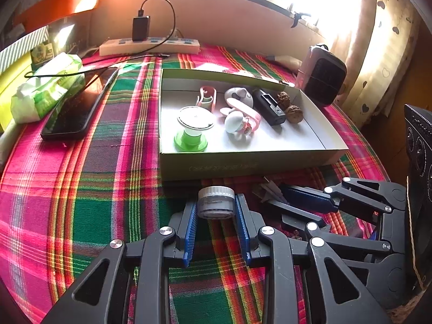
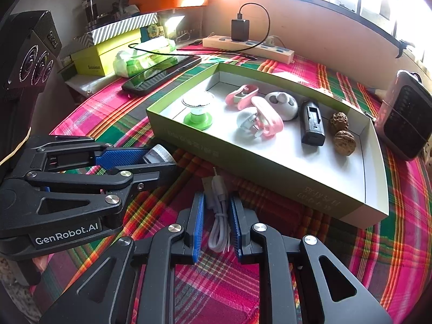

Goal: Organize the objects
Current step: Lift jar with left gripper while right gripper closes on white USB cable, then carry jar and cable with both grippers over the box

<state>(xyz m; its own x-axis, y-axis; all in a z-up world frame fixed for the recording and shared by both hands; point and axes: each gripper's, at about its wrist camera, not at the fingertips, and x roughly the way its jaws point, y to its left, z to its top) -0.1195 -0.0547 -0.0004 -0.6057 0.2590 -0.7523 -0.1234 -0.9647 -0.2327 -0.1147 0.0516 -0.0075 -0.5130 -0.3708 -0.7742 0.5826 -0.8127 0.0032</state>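
My left gripper (image 1: 216,205) is shut on a small round jar with a silver lid (image 1: 216,202), just in front of the near wall of the shallow green box (image 1: 243,163). From the right wrist view the same jar (image 2: 159,154) shows at the left gripper's tips (image 2: 151,159). My right gripper (image 2: 216,212) is shut on a coiled white cable (image 2: 219,216) lying on the plaid cloth before the box (image 2: 232,159). The box holds a green suction stand (image 1: 192,128), pink clips (image 1: 244,109), a black battery pack (image 1: 270,105) and two walnuts (image 1: 289,106).
A phone (image 1: 71,108) and a green tissue pack (image 1: 46,89) lie left of the box. A power strip with a black charger (image 1: 148,44) sits at the back. A small dark heater (image 1: 322,77) stands at the box's far right. Yellow and striped boxes (image 2: 105,51) are stacked at the left.
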